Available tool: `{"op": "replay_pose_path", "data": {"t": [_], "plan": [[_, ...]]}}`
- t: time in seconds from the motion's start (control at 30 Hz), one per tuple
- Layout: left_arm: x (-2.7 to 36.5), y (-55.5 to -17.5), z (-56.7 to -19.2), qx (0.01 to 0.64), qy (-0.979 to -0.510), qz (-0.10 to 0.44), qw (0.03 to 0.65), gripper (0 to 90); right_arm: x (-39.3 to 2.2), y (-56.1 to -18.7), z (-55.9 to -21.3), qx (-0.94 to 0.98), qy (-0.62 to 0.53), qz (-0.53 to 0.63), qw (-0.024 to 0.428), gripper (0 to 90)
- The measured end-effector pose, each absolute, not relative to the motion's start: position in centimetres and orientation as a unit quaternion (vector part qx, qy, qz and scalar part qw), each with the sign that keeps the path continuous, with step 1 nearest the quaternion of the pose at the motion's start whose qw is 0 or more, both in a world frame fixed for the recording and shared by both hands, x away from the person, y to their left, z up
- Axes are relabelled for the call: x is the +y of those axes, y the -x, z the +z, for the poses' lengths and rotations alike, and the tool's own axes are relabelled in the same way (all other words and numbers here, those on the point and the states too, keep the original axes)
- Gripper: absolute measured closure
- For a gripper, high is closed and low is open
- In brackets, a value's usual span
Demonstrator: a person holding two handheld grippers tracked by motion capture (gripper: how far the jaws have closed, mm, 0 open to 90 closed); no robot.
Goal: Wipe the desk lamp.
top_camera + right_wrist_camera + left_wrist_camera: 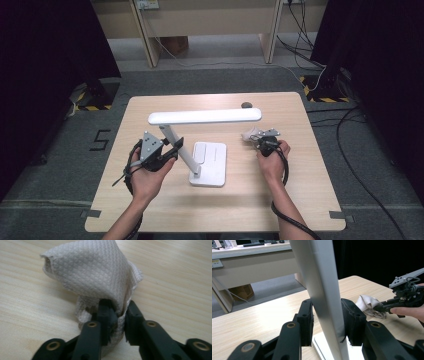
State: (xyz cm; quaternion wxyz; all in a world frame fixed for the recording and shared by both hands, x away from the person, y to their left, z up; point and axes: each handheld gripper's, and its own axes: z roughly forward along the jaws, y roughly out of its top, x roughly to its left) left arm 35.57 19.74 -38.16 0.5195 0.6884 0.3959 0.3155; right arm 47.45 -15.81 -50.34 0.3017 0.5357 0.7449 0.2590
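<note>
A white desk lamp stands mid-table: a long flat head (205, 116), a slanted stem (180, 145) and a flat base (209, 162). My left gripper (176, 146) is shut on the stem; in the left gripper view both pads of the left gripper (327, 322) press the stem (322, 290) from either side. A crumpled white cloth (250, 134) lies on the table right of the lamp. My right gripper (257, 136) meets it from the near side. In the right gripper view the right gripper (118, 315) pinches a fold of the cloth (95, 272), which bunches up beyond the jaws.
The wooden table (300, 200) has bare room in front of and to the right of the lamp. A small dark round object (246, 105) sits near its far edge. Cables (350, 125) run over the floor at the right. A pale desk (210, 20) stands behind.
</note>
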Motion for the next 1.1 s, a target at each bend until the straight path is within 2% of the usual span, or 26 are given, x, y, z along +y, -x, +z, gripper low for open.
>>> {"op": "replay_pose_path", "data": {"t": [0.07,0.17,0.37,0.43,0.53,0.63,0.7,0.9,1.1], "plan": [[19.7,-35.4,-38.2,0.396,-0.689,0.315,0.520,62.4,-16.0,-47.3,-50.3,0.740,-0.539,0.263,0.304,62.3],[19.8,-35.3,-38.2,0.395,-0.689,0.315,0.520,61.9,-16.2,-46.7,-50.0,0.732,-0.542,0.273,0.309,56.2],[19.8,-34.8,-38.2,0.392,-0.691,0.313,0.521,61.2,-17.1,-45.1,-48.2,0.711,-0.548,0.294,0.330,51.3],[19.8,-34.7,-38.2,0.392,-0.690,0.313,0.522,60.9,-17.2,-44.4,-47.4,0.709,-0.541,0.305,0.334,54.1],[19.7,-34.6,-38.3,0.392,-0.690,0.315,0.521,60.6,-16.4,-43.1,-46.4,0.720,-0.515,0.330,0.328,64.9],[19.7,-34.5,-38.3,0.393,-0.688,0.314,0.523,60.6,-14.8,-42.0,-45.9,0.741,-0.487,0.356,0.295,76.6],[19.7,-34.4,-38.3,0.394,-0.687,0.314,0.524,60.6,-13.5,-41.5,-46.1,0.760,-0.469,0.364,0.265,81.1],[19.7,-34.4,-38.3,0.393,-0.688,0.311,0.525,60.6,-10.5,-41.4,-48.5,0.794,-0.439,0.361,0.215,83.5],[19.7,-34.5,-38.4,0.392,-0.688,0.313,0.525,60.5,-8.5,-41.0,-50.0,0.805,-0.428,0.360,0.198,82.8]]}}
